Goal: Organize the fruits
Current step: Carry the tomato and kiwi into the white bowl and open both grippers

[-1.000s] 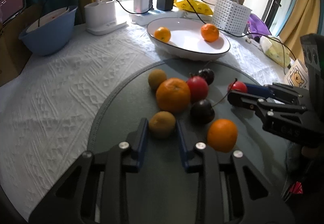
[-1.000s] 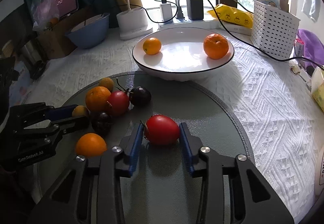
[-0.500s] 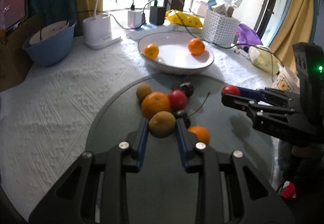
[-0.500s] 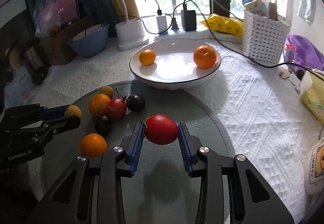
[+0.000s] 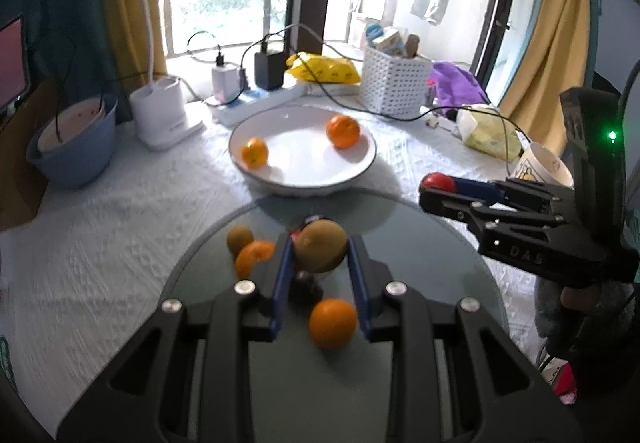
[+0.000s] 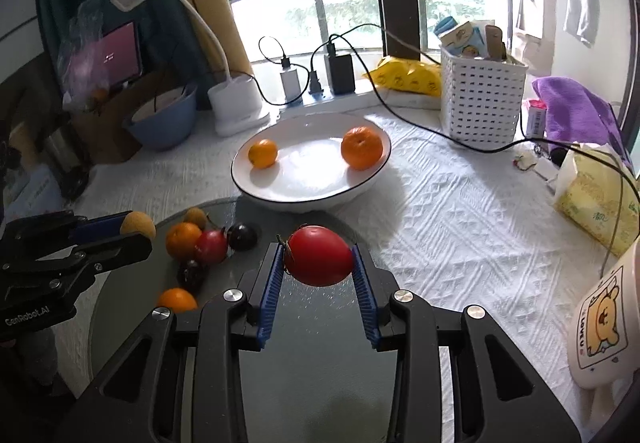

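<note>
My left gripper point(image 5: 318, 249) is shut on a brown kiwi point(image 5: 320, 245), held in the air above the grey round mat point(image 5: 420, 255). My right gripper point(image 6: 319, 257) is shut on a red tomato point(image 6: 318, 255), also lifted off the mat. Each gripper shows in the other's view: the right gripper point(image 5: 438, 187) with the tomato, the left gripper point(image 6: 134, 229) with the kiwi. A white plate point(image 6: 280, 195) ahead holds two oranges point(image 6: 263, 153) point(image 6: 361, 147). On the mat remain an orange point(image 6: 183, 239), a red fruit point(image 6: 211, 246), dark plums point(image 6: 242, 236) and another orange point(image 6: 176, 299).
A white basket point(image 6: 480, 101), power strip with chargers point(image 6: 320, 83) and trailing black cables point(image 6: 472, 147) lie behind the plate. A blue bowl point(image 6: 164, 123) and lamp base point(image 6: 236, 107) stand at the left, a tissue pack point(image 6: 596, 199) and a mug point(image 6: 604, 327) at the right.
Both grippers have risen off the mat with their fruit, the left with the kiwi and the right with the tomato. The fruit left on the mat now lies lower and farther below them.
</note>
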